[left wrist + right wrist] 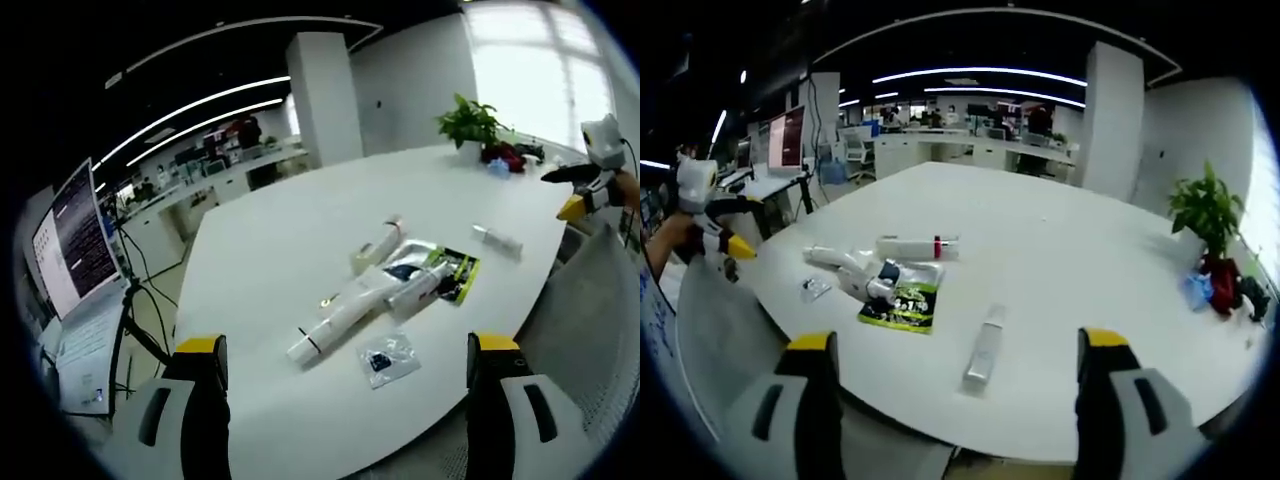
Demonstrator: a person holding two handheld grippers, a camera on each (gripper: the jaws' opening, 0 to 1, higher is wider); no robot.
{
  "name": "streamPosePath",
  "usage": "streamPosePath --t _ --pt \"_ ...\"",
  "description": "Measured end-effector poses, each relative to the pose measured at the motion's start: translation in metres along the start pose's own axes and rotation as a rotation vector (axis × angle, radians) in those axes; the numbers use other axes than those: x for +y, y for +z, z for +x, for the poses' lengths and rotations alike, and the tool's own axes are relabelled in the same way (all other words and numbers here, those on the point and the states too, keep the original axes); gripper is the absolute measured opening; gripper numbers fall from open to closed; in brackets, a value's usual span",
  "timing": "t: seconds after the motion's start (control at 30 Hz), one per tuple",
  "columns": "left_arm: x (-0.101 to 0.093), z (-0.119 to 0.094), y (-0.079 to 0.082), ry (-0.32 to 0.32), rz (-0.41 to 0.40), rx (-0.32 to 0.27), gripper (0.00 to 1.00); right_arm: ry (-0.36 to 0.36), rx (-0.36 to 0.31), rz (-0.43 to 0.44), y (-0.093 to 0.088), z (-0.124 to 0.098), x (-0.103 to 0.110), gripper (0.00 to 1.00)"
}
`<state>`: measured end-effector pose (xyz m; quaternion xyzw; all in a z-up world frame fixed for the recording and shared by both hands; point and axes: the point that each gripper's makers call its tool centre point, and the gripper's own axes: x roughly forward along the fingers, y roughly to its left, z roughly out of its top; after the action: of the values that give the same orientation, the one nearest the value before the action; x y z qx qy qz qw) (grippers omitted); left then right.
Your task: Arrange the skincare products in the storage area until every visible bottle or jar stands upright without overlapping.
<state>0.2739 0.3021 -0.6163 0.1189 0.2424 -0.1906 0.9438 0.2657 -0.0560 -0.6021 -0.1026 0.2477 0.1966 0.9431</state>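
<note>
- Left tongs (345, 400) hang over the near edge of the white desk (300, 230), jaws spread wide, nothing between them.
- Right tongs (955, 395) sit at the opposite edge of that desk (1060, 260), jaws just as wide apart, gripping nothing.
- In the left gripper view the products lie in a loose cluster mid-desk, every one on its side.
- A long white tube (335, 318) with a dark band near its end points toward the left tongs.
- Just beyond it, a smaller white tube (375, 245) lies tilted, close to the cluster.
- A white bottle (412, 290) with a red mark rests against a green-and-black sachet (455, 275); whether it overlaps the sachet's edge, I cannot tell.
- A clear packet (388, 358) with something dark inside lies flat, nearest the left tongs, just apart from the long tube.
- A slim white tube (497, 240) lies alone off to the right, well apart from the rest.
- Right gripper view, same spread from the other side: that lone tube (985, 345) is closest to the right tongs, flat on the desk.
- The sachet (902, 300) lies beside a white tube with a red band (918, 247); the clear packet (816, 289) is near the far-left edge.
- A potted plant (1205, 215) stands at the desk's far end, red and blue items at its base.
- A laptop (70, 250) on a stand glows beside the desk in the left gripper view.
- Each view catches the other tongs at its edge, held in a hand (670, 245).
</note>
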Motion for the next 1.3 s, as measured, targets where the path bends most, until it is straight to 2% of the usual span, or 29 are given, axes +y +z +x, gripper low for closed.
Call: streamPosePath --t 0.4,0.6,0.87,1.3 --pt "0.002 0.002 0.001 0.004 -0.007 -0.002 0.97 0.007 0.006 0.005 -0.004 0.003 0.005 1.0" --pt "-0.001 0.008 0.005 -0.018 0.005 0.003 0.97 0.001 0.013 0.012 -0.008 0.002 0.004 1.0" --pt "-0.004 0.025 0.023 -0.052 0.059 -0.005 0.97 -0.001 0.017 0.016 -0.01 0.0 0.005 1.0" --pt "-0.011 0.059 0.056 -0.14 0.202 0.006 0.94 -0.014 0.014 0.04 -0.012 -0.001 0.001 1.0"
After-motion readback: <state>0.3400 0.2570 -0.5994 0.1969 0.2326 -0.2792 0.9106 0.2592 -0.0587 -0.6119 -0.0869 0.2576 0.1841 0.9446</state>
